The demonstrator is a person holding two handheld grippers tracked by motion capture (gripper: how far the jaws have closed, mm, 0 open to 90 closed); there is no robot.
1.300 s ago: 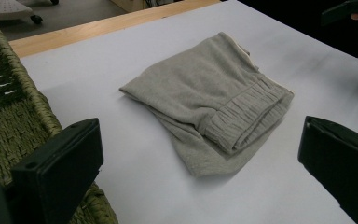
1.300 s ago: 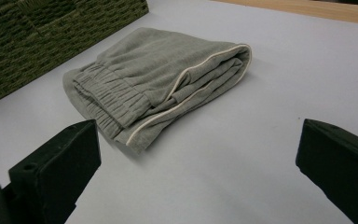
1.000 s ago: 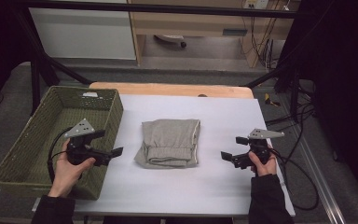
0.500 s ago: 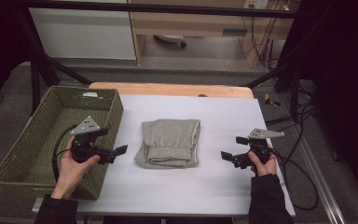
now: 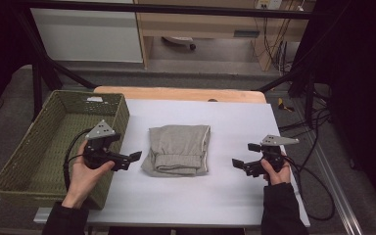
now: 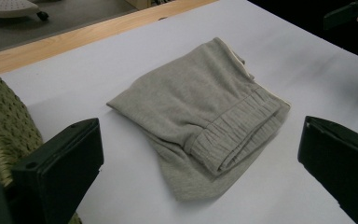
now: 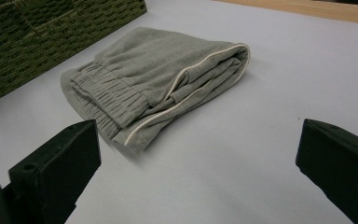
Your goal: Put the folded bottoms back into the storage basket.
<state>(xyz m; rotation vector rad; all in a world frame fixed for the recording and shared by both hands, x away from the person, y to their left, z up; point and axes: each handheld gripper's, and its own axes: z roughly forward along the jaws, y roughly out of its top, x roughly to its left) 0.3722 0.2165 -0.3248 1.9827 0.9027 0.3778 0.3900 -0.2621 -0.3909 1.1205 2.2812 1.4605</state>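
- White tabletop (image 5: 235, 196), wooden strip along far edge; dark floor and cables beyond.
- Folded grey sweatpants (image 5: 178, 149) lie flat mid-table, between the 2 grippers, touching neither.
- Left gripper (image 5: 129, 160) held just left of the sweatpants, near their lower left corner; jaws spread wide, nothing between them. In the left gripper view the garment (image 6: 205, 116) sits framed between both jaws, ribbed waistband nearest.
- Right gripper (image 5: 241, 157) well apart from the garment's right side, bare table between; jaws wide apart, nothing held. In the right gripper view the sweatpants (image 7: 158, 79) lie ahead, toward the left jaw.
- Fabric: soft fleece knit, gathered elastic waistband at the near end, pale piping along the folded right edge. Rough rectangle, several layers thick.
- Woven green wicker basket (image 5: 24, 161) at the table's left edge, rectangular, open top; left hand (image 5: 83, 176) is over its right rim.
- Open surface on all 4 sides of the garment; widest to the right and front.
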